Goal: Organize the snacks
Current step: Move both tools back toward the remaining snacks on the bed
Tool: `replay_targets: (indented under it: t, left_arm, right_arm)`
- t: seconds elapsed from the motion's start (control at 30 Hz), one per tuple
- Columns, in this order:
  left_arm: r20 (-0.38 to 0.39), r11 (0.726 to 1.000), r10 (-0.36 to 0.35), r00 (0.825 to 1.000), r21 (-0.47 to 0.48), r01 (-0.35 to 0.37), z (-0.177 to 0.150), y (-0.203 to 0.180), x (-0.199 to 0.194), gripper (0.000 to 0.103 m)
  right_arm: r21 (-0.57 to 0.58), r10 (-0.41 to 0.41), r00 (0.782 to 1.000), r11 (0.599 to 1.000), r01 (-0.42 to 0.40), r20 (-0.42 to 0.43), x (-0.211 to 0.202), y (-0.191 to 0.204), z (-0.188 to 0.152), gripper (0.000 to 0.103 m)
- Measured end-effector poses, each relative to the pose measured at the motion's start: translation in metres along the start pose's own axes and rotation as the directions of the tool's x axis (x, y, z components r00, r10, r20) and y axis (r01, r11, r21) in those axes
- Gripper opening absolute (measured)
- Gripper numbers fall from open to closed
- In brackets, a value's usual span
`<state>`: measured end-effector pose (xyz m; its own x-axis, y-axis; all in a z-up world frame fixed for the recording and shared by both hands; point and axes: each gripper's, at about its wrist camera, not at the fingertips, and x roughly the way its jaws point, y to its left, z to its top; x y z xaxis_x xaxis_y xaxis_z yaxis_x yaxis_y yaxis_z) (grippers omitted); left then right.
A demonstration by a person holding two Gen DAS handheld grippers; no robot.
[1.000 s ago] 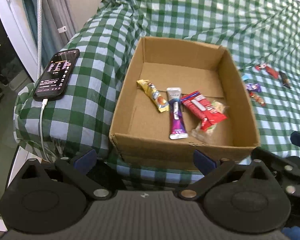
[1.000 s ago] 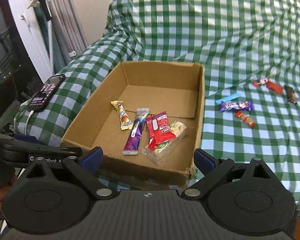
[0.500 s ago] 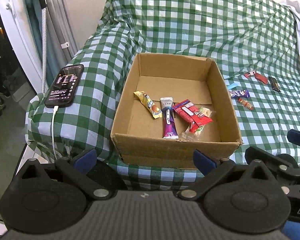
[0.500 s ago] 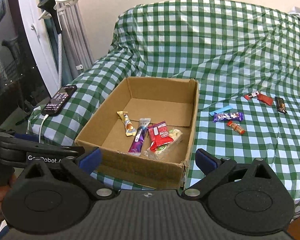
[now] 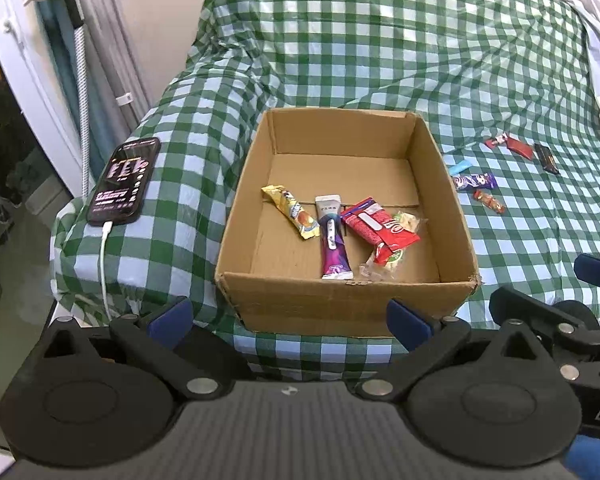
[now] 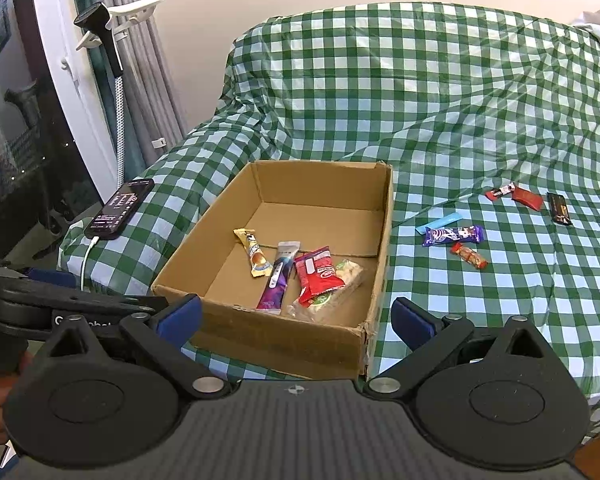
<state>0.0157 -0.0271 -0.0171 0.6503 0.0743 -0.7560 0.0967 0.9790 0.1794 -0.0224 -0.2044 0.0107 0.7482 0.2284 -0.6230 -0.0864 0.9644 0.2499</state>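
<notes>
An open cardboard box [image 5: 340, 304] [image 6: 276, 344] sits on a green checked cloth. Inside lie a yellow bar [image 5: 290, 211] [image 6: 255, 258], a purple bar [image 5: 332, 242] [image 6: 278, 280], a red packet [image 5: 380, 228] [image 6: 318, 274] and a clear wrapped snack [image 5: 392, 258] [image 6: 340, 284]. Several loose snacks lie right of the box: a purple bar [image 6: 452, 235], a blue stick [image 6: 438, 224], an orange candy [image 6: 469, 255], red candies [image 6: 514, 194], a dark bar [image 6: 559, 208]. My left gripper [image 5: 290, 316] and right gripper [image 6: 296, 316] are open and empty, in front of the box.
A phone [image 5: 125, 180] [image 6: 120, 208] on a white cable lies on the cloth left of the box. Curtains and a window frame [image 6: 80, 92] stand at the far left. The left gripper's body [image 6: 60, 308] shows at the right wrist view's left edge.
Both grippers have pulled back and up from the box, so it looks smaller and more of the cloth shows. Nothing on the cloth has moved.
</notes>
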Motion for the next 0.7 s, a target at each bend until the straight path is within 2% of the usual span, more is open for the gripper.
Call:
replay_targets:
  t: [0.17, 0.33, 0.53, 0.7]
  left_arm:
    - [-0.014, 0.998, -0.007, 1.000, 0.058, 0.008, 0.012, -0.022, 0.010, 0.103]
    - [-0.047, 0.993, -0.046, 0.998, 0.103, 0.051, 0.036, -0.053, 0.026, 0.103]
    - [-0.085, 0.976, -0.118, 0.989, 0.172, 0.131, 0.080, -0.106, 0.050, 0.103]
    - [-0.089, 0.950, -0.165, 0.982, 0.252, 0.182, 0.115, -0.158, 0.077, 0.103]
  right_arm:
    - [0.028, 0.000, 1.000, 1.000, 0.000, 0.001, 0.004, -0.014, -0.001, 0.100]
    - [0.097, -0.035, 0.999, 0.995, 0.034, 0.009, 0.009, -0.050, 0.000, 0.100]
    - [0.189, -0.143, 0.990, 0.972, 0.138, 0.016, 0.013, -0.116, 0.004, 0.100]
    - [0.257, -0.273, 0.962, 0.931, 0.260, 0.014, 0.020, -0.181, 0.010, 0.100]
